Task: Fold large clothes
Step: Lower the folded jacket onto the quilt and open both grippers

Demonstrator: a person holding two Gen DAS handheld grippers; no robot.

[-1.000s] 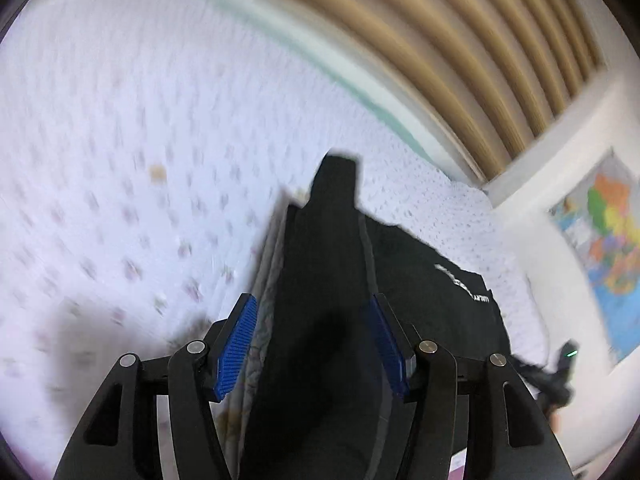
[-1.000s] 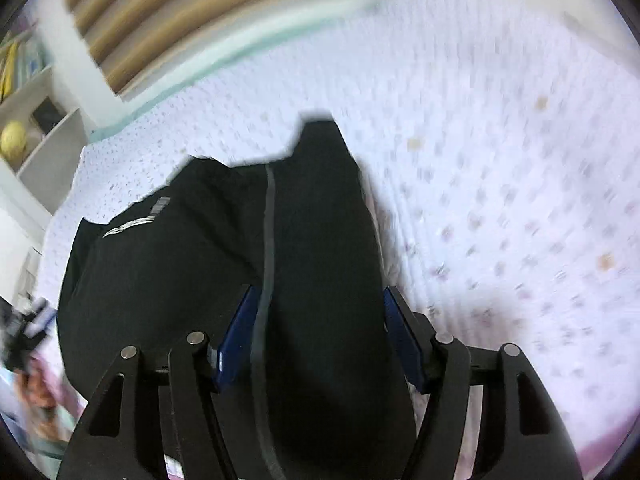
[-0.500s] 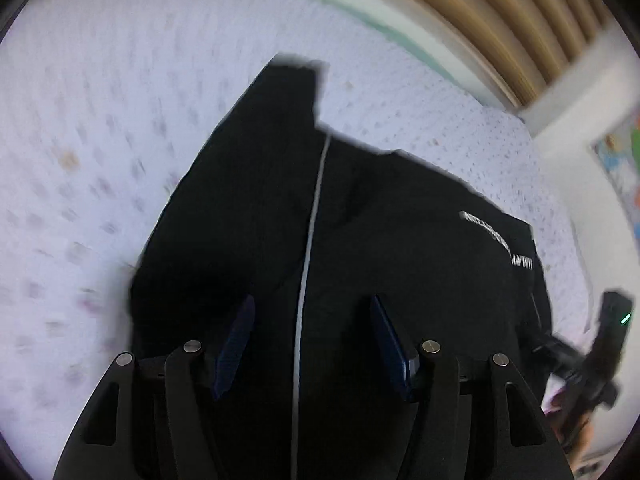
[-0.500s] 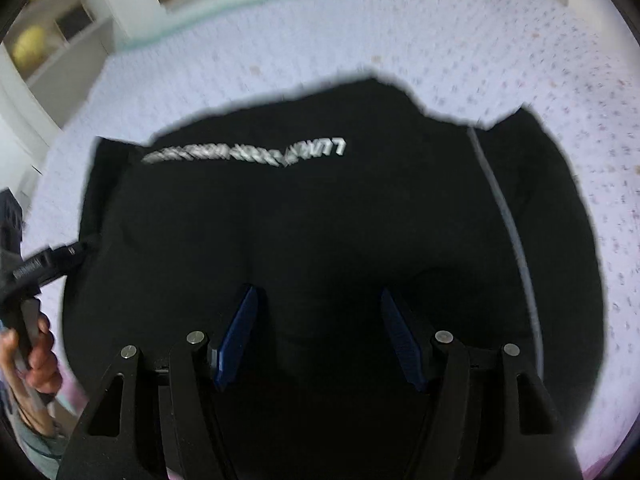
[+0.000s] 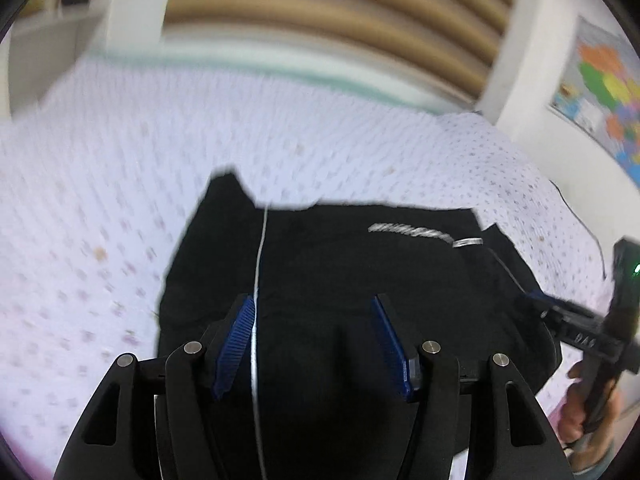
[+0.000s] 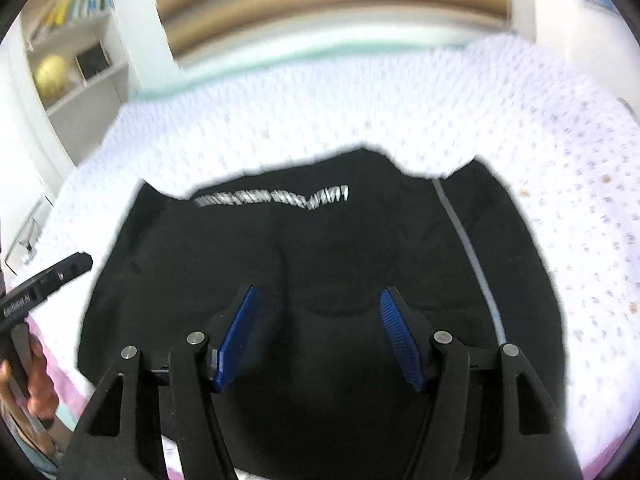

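Observation:
A black garment with white lettering and a thin white stripe lies folded on the white dotted bedspread. It also shows in the right wrist view. My left gripper hovers over the garment's near edge with its blue pads wide apart and nothing between them. My right gripper is over the same near edge further right, also open and empty. Each gripper appears at the edge of the other's view: the right one, the left one.
A slatted wooden headboard runs behind the bed. A white shelf unit with books and a yellow ball stands at the left. A coloured map hangs on the right wall.
Both grippers laid the held black fabric over onto the garment and opened. The garment now lies flat and folded; both grippers have drawn back toward its near edge.

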